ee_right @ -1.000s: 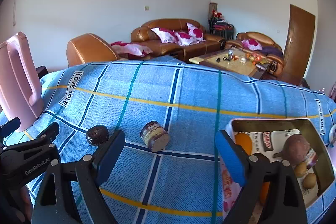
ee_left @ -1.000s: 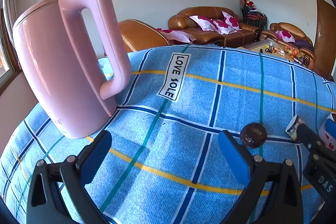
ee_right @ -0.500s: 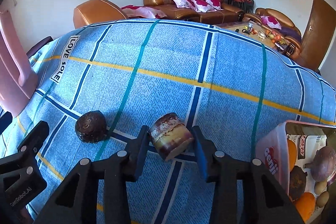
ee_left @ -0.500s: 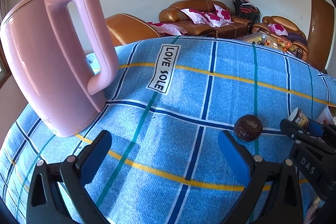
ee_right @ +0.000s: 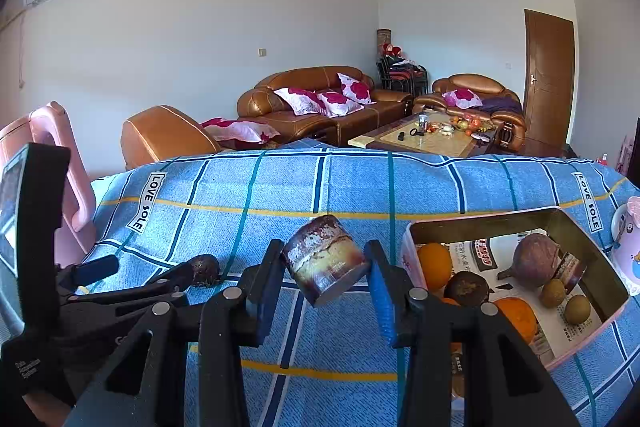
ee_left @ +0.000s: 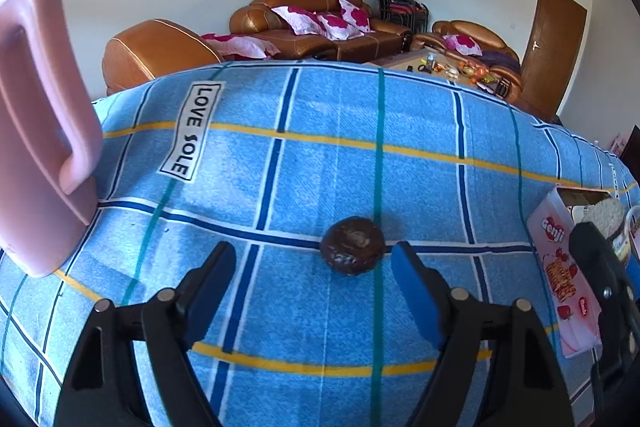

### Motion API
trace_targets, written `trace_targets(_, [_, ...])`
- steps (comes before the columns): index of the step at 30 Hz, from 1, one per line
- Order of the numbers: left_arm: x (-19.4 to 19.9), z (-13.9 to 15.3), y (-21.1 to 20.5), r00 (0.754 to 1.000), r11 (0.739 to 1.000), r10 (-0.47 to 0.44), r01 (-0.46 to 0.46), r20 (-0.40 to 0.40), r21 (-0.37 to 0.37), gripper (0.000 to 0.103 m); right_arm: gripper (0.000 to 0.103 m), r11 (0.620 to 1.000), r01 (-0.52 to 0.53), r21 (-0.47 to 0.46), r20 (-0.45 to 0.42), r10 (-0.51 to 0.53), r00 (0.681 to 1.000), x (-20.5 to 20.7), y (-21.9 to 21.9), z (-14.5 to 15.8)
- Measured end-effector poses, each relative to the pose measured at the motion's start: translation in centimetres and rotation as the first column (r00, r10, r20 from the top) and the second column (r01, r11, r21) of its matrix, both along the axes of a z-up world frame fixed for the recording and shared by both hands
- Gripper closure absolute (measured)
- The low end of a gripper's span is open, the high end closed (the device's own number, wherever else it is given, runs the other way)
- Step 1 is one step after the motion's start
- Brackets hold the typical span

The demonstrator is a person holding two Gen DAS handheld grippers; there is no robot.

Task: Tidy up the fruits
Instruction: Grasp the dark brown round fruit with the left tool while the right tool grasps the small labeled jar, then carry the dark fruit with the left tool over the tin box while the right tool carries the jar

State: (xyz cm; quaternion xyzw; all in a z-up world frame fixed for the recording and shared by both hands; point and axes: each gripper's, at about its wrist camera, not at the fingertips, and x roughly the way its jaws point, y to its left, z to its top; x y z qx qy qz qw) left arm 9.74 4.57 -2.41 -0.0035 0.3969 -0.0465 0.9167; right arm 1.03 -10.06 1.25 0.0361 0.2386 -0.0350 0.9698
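The right gripper (ee_right: 326, 273) has its fingers closed on a brown cylinder (ee_right: 325, 259), held tilted above the blue cloth of the desk (ee_right: 420, 187), probably on its way to the box (ee_right: 584, 235) just to its right. The box already holds oranges, a purple root and small brown fruits, so it looks like the collecting place. The left gripper (ee_left: 312, 267) hangs with fingers wide apart and empty, the dark fruit (ee_left: 353, 245) lying on the cloth between and just beyond their tips, likely the next pick. What the cylinder is I cannot tell. A pink jug (ee_left: 36, 131) is cut off at the left edge.
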Motion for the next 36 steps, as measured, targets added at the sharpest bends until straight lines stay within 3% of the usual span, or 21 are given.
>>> trace_targets(7, [3.2, -1.5, -1.8, 0.995, 1.0, -0.019, 0.021, -0.102, 0.02, 0.032, 0.06, 0.999, -0.005, 0.041, -0.034, 0.006, 0.999, 0.6, -1.1, -0.2])
trace_targets(12, [3.2, -1.3, -1.8, 0.995, 1.0, -0.025, 0.025, -0.093, 0.008, 0.035, 0.06, 0.998, -0.019, 0.06, -0.068, 0.023, 0.997, 1.4, -1.5, -0.5])
trace_targets(17, [2.9, -1.1, -1.3, 0.996, 0.999, -0.037, 0.036, -0.079, -0.023, 0.064, 0.06, 0.998, -0.022, 0.055, -0.069, 0.026, 0.997, 1.4, -1.2, -0.9])
trace_targets(20, [2.7, -1.0, -0.6, 0.997, 0.999, -0.016, 0.013, -0.071, -0.041, 0.064, 0.06, 0.999, -0.025, 0.044, -0.054, 0.028, 0.998, 1.2, -0.9, -0.8])
trace_targets(25, [1.4, 0.1, 0.7, 0.998, 0.997, 0.063, -0.062, 0.021, -0.048, 0.064, 0.06, 0.999, -0.031, 0.022, -0.031, 0.032, 0.999, 0.6, -0.5, -0.8])
trace_targets(29, [-0.3, 1.2, 1.0, 0.986, 0.994, 0.108, -0.107, 0.125, -0.008, 0.064, 0.06, 0.999, -0.038, 0.012, -0.009, 0.038, 0.999, 0.2, -0.3, -0.7])
trace_targets(36, [-2.1, 2.1, 1.3, 0.967, 0.989, 0.127, -0.14, 0.221, 0.044, 0.064, 0.06, 0.999, -0.039, 0.003, 0.018, 0.039, 0.999, -0.4, 0.1, -0.4])
